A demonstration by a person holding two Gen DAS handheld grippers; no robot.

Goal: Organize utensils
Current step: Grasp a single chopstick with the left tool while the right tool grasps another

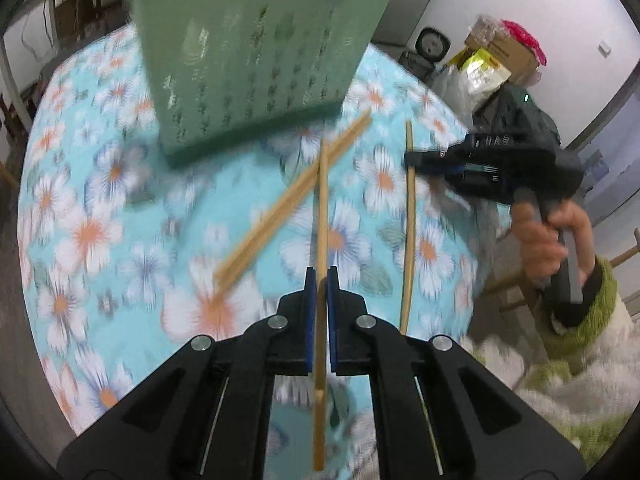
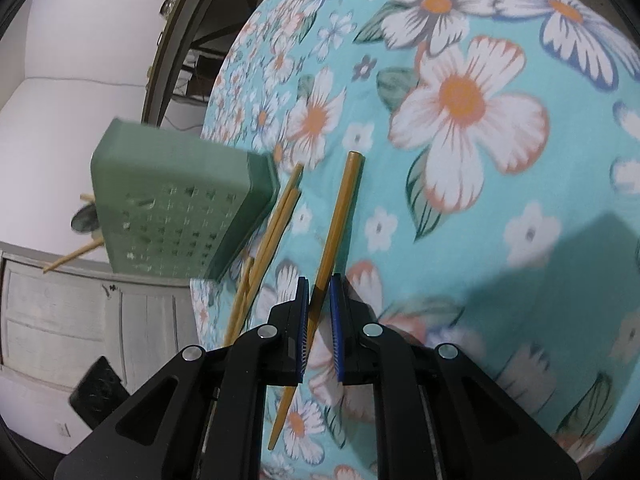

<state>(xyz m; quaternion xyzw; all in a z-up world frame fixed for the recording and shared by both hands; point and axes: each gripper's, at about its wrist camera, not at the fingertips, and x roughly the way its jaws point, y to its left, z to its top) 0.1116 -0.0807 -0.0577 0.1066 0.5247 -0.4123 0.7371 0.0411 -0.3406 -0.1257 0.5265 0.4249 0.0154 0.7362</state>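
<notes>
Each claw is clamped on one chopstick, left claw (image 1: 320, 276) and right claw (image 2: 319, 286), while a pair of chopsticks (image 1: 288, 204) lies on the counter (image 1: 100, 208), at five o'clock from the green holder (image 1: 248, 68), unsorted.

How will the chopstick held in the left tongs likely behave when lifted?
Probably stiff: the chopstick runs straight past the left tongs. Likely light, being thin wood. Gripped at one narrow spot, it may pivot or slip.

Domestic room in a home. Evidence: round table (image 1: 100, 184) under a turquoise floral cloth, cardboard boxes (image 1: 504, 50) and bags stacked in a corner, a white panelled cabinet (image 2: 80, 312), plain white walls.
</notes>
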